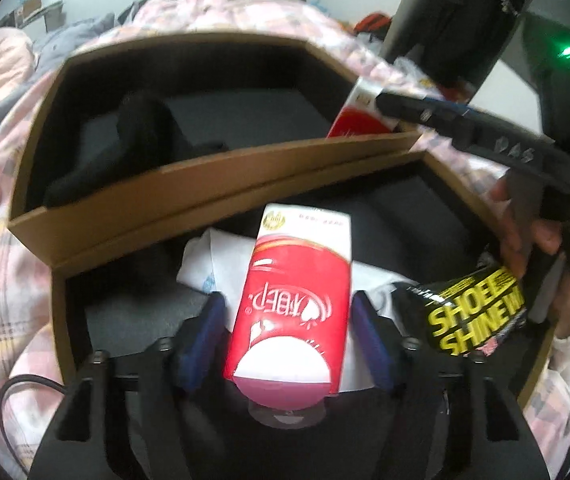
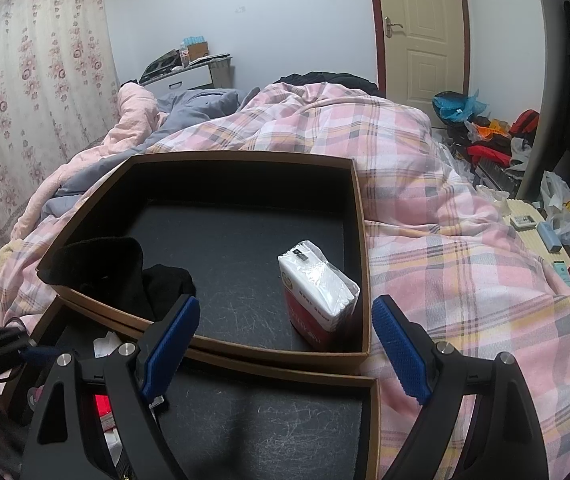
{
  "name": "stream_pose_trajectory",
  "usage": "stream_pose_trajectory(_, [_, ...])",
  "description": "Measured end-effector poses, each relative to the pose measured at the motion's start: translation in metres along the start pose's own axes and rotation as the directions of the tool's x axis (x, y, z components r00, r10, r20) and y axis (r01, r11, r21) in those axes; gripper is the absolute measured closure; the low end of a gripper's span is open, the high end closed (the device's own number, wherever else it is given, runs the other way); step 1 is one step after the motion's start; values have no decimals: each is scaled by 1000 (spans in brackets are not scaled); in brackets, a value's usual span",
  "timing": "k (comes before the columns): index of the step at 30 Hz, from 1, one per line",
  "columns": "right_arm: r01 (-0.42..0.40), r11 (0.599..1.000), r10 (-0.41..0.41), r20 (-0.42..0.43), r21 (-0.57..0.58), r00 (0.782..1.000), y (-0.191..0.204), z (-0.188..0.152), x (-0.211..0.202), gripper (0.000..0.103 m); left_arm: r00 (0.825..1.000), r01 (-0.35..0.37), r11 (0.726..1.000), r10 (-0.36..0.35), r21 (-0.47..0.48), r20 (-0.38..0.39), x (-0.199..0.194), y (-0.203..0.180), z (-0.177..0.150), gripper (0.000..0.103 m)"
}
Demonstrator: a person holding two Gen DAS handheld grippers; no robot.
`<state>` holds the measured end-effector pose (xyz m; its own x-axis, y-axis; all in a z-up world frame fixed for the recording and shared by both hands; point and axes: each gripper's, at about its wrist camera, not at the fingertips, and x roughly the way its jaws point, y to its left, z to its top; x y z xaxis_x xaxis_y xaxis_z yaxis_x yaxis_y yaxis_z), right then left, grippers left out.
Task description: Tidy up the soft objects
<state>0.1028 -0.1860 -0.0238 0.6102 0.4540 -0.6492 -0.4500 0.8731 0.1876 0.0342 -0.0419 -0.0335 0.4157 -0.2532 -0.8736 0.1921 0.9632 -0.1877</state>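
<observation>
A pink plaid quilt (image 2: pixel 425 200) covered the bed ahead of the claw. A floral curtain (image 2: pixel 17 120) hung far left; a cream door (image 2: pixel 421 28) stood beyond, right. Clutter (image 2: pixel 493 136) lay on the floor, far right.

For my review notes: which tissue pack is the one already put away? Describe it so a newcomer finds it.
On the pink plaid bed sit two cardboard boxes; take the far box. The tissue pack stands at its right wall, red and white, well apart from the black cloth at the left.

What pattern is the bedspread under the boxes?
Pink plaid with grey and yellow stripes: bedspread, clearest in the right wrist view.
</observation>
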Motion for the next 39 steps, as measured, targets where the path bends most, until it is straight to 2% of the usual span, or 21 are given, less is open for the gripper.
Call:
stream_pose_trajectory(9, [5,1000,-5,-2,-4,1000,1,0,0,16,997,40,999,-40,5,59,-14,0,-2,54])
stream_pose_trajectory(15, [4,1000,-4,-3,-4,1000,2,0,0,16,982,107,994,-104,-7,156,-35,5,-4,55])
stream_pose_trajectory(20, [6,1000,-6,-3,-5,1000,1,0,0,16,973,135,990,-126,-36,193,-44,12,-3,54])
stream_pose_trajectory(24, [5,1000,-5,0,0,1000,1,0,0,16,980,116,991,-104,-61,171,-39,14,0,54])
stream_pose_trajectory(28, [5,1000,-5,-1,3,1000,1,1,0,16,990,65,996,-56,-64,129,-32,12,1,54])
stream_pose_trajectory(33, [7,1000,-7,-3,-1,1000,1,1,0,16,996,23,999,-19,-45,83,-21,6,1,54])
stream_pose_trajectory(39, [10,1000,-10,-4,-6,1000,1,0,0,16,999,-34,999,35,-36,8,-5,4,4,45])
